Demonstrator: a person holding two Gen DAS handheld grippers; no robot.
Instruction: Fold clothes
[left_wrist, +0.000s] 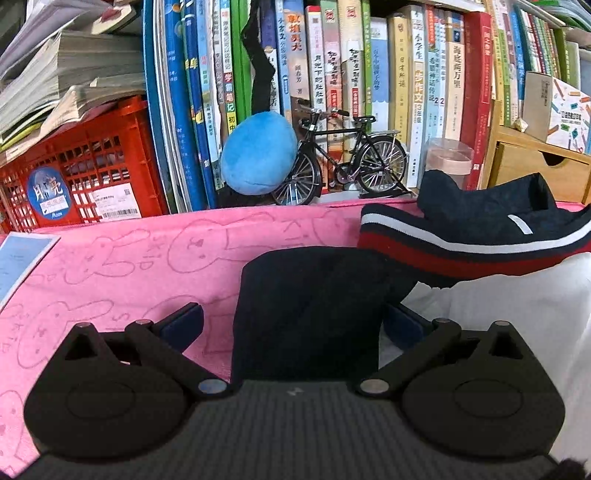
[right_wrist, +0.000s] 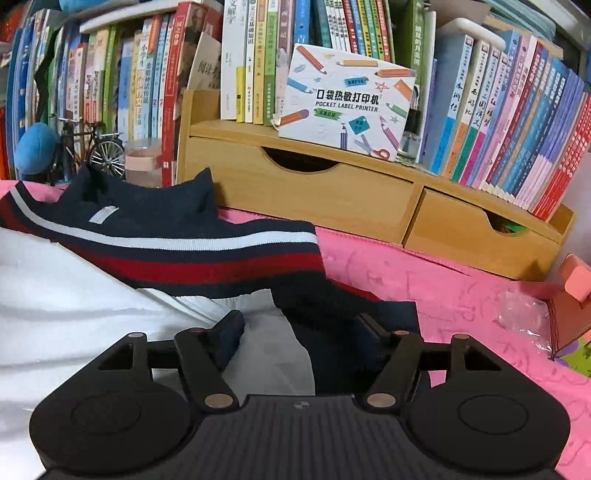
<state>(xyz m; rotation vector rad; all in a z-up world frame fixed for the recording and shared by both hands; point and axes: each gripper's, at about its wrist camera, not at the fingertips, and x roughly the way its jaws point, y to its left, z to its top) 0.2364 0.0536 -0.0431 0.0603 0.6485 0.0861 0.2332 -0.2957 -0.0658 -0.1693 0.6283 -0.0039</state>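
A polo shirt lies on the pink rabbit-print cloth (left_wrist: 110, 266). Its body is white (left_wrist: 517, 310), its collar and sleeves are navy with red and white stripes (left_wrist: 461, 254). My left gripper (left_wrist: 295, 321) is open, its jaws wide apart around the navy left sleeve (left_wrist: 310, 302), which runs between the fingers. My right gripper (right_wrist: 299, 332) is open too, its jaws astride the right shoulder where white body (right_wrist: 269, 347) meets the navy right sleeve (right_wrist: 354, 314). The striped collar (right_wrist: 177, 251) lies just ahead of it.
Behind the cloth stands a shelf of books (left_wrist: 332, 74), a red crate (left_wrist: 85, 173), a blue plush ball (left_wrist: 258, 155), a model bicycle (left_wrist: 340, 158) and a wooden drawer unit (right_wrist: 332, 192). A pink box and clear plastic wrap (right_wrist: 524, 314) lie at the right.
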